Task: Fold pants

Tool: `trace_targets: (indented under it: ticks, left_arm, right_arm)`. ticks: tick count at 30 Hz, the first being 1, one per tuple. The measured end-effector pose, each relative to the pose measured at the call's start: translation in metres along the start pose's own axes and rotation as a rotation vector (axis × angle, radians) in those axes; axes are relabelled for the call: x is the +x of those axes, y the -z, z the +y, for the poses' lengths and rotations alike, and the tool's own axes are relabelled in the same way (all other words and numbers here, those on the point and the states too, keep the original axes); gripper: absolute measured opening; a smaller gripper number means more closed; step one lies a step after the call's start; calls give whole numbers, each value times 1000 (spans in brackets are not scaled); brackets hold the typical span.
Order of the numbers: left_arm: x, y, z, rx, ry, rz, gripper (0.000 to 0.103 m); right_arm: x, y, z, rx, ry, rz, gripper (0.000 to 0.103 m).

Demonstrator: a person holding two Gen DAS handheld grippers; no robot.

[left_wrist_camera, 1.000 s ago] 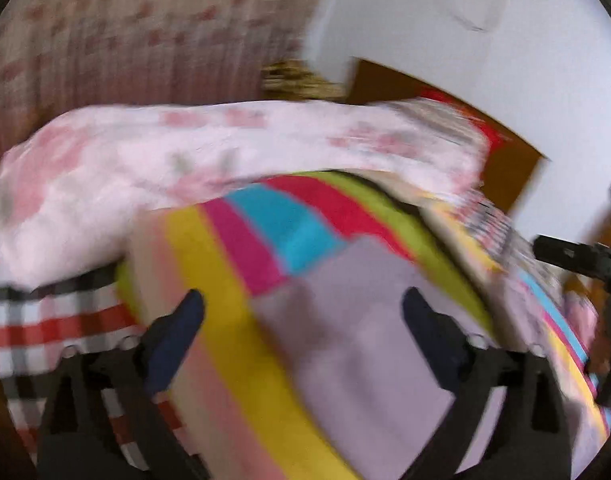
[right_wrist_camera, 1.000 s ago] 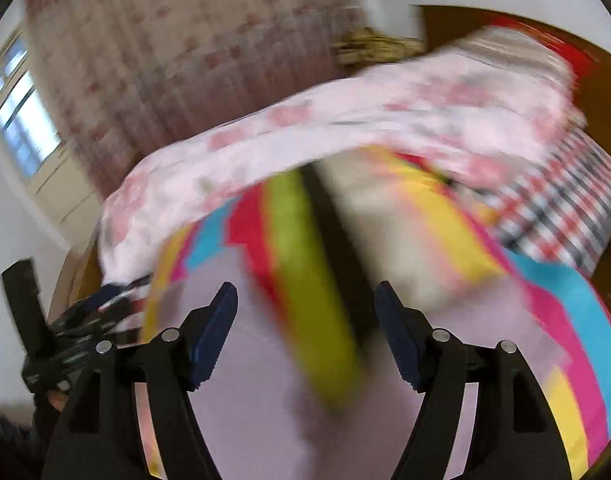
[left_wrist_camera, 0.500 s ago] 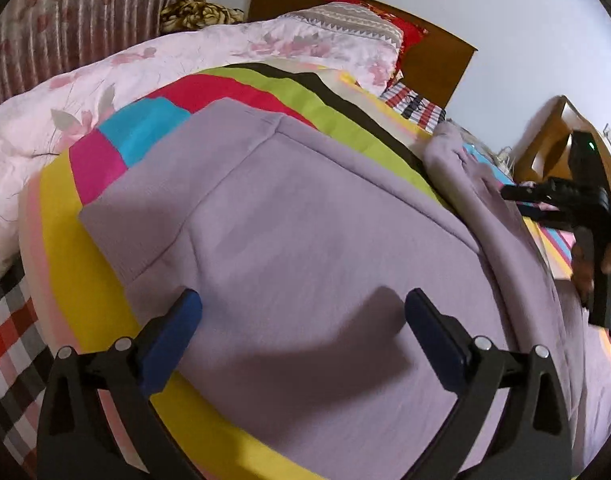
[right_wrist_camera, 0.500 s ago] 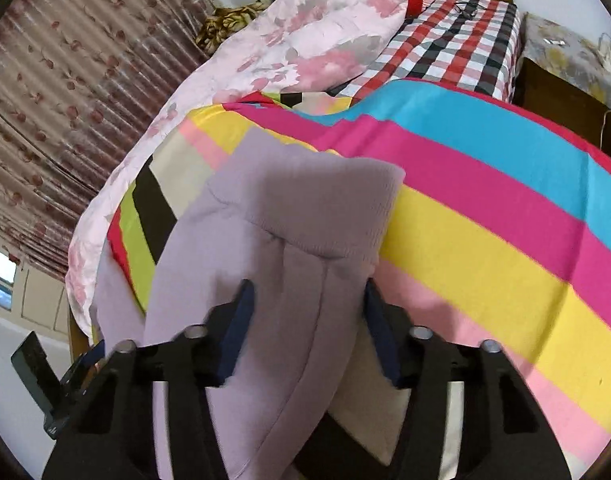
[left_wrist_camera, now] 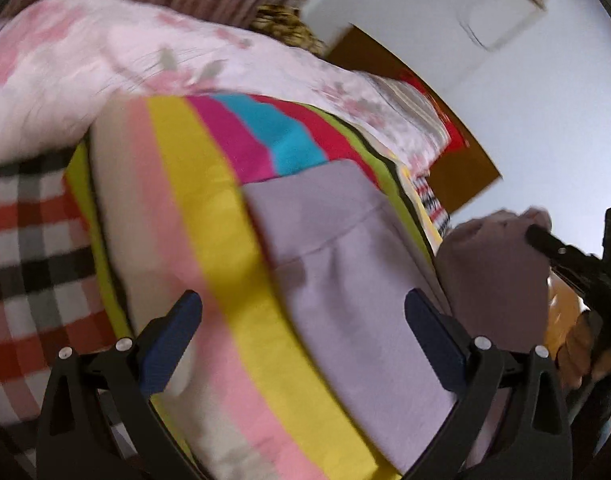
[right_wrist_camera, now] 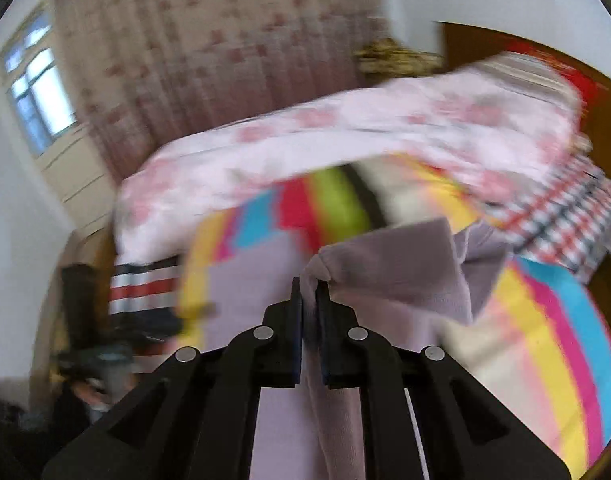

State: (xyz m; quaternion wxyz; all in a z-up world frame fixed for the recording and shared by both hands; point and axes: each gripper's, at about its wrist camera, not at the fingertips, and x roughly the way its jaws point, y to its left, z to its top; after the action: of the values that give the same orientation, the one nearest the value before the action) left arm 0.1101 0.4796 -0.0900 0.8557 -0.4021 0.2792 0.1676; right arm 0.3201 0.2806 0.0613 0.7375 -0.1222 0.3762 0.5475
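Left wrist view: left gripper (left_wrist_camera: 303,322) is being held wide open, nothing pinched; lilac pants (left_wrist_camera: 345,280) are lying center-right on the striped blanket (left_wrist_camera: 193,216), w/ one end being lifted at right.

Right wrist view: right gripper (right_wrist_camera: 310,285), jaws just closing, is being clamped on a pants (right_wrist_camera: 389,268) fold, center frame.

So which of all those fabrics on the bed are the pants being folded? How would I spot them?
Find the bed's striped blanket, with bright bands of yellow, pink, blue and red. The pants lie on top of it. They are the only plain cloth there, a soft lilac without any pattern, and the right gripper has a bunch of them pinched between its fingers.
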Motion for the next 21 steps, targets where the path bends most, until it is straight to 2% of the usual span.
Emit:
trace_targets:
  ticks: [2, 3, 5, 7, 9, 12, 15, 17, 18, 21]
  left_arm:
    - [-5, 3, 10, -30, -1, 3, 101]
    - [-7, 3, 14, -33, -3, 7, 101]
    - [-15, 4, 17, -25, -5, 9, 101]
    - [-23, 5, 18, -3, 17, 9, 101]
    - [-26, 4, 14, 11, 57, 11, 100]
    - [-22, 5, 3, 23, 153, 28, 99]
    - [-4, 1, -15, 21, 227, 56, 87]
    - [8, -2, -25, 40, 222, 63, 84]
    - [18, -4, -30, 47, 186, 72, 80]
    - [38, -6, -30, 23, 178, 96, 68]
  right_arm:
    - [26, -6, 32, -49, -78, 64, 16]
    - [35, -7, 40, -69, -103, 92, 41]
    - [40, -7, 42, -67, -117, 69, 62]
    - [38, -8, 25, -38, -104, 45, 62]
    - [33, -5, 6, -15, -37, 22, 58]
    - [35, 3, -37, 86, 19, 32, 56]
    - [43, 18, -78, 161, 52, 44, 53]
    - [51, 23, -91, 178, 54, 53, 51]
    - [56, 24, -95, 178, 53, 59, 48]
    - [67, 28, -99, 158, 30, 76, 45]
